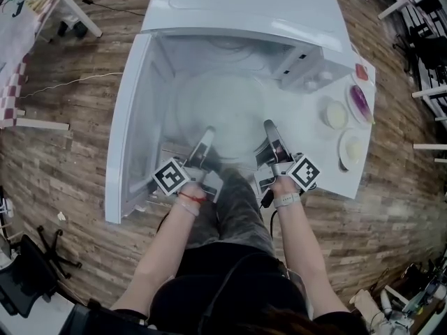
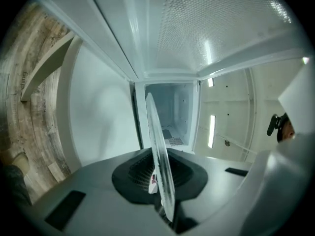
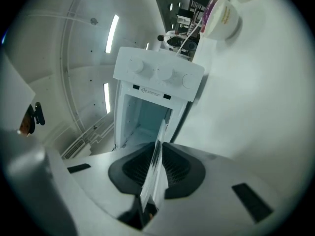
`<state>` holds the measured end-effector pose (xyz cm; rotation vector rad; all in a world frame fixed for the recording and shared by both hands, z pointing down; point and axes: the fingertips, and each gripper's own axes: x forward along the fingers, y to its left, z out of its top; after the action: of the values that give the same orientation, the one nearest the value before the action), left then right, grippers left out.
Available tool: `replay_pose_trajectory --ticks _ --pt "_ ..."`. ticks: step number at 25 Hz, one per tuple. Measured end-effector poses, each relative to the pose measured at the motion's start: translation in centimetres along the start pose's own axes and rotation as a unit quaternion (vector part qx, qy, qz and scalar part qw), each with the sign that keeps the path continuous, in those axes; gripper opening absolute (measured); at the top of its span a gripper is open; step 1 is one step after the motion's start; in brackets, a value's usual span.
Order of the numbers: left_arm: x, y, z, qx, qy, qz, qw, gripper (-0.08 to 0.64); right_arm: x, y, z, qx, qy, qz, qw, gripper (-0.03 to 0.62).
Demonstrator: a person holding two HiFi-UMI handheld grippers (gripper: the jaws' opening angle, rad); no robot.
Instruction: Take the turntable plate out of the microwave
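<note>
The clear glass turntable plate (image 1: pixel 222 109) hangs level in front of the open white microwave (image 1: pixel 244 12), its far part still over the cavity mouth. My left gripper (image 1: pixel 208 134) is shut on the plate's near-left rim and my right gripper (image 1: pixel 269 127) on its near-right rim. In the left gripper view the plate (image 2: pixel 159 161) shows edge-on, clamped between the jaws of the left gripper (image 2: pixel 162 183), with the cavity (image 2: pixel 172 113) beyond. The right gripper view shows the right gripper (image 3: pixel 151 183) pinching the plate's rim (image 3: pixel 155 168) in front of the microwave (image 3: pixel 157 75).
The microwave door (image 1: pixel 129 124) stands swung open at the left. On the white table (image 1: pixel 328 176) to the right are a bowl (image 1: pixel 336 114), a dish with something purple (image 1: pixel 360 103) and another bowl (image 1: pixel 351 149). Wooden floor surrounds the table; a chair base (image 1: pixel 49 250) lies lower left.
</note>
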<state>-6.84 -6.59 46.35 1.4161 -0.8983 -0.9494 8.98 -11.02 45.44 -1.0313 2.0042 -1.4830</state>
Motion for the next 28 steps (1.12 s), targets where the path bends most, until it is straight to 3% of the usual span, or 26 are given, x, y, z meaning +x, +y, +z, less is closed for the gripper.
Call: replay_pose_trajectory --ticks 28 --pt "-5.2 2.2 -6.1 -0.004 0.069 0.020 0.9974 0.037 -9.1 -2.6 -3.6 0.031 -0.041 -0.036 0.998 0.060"
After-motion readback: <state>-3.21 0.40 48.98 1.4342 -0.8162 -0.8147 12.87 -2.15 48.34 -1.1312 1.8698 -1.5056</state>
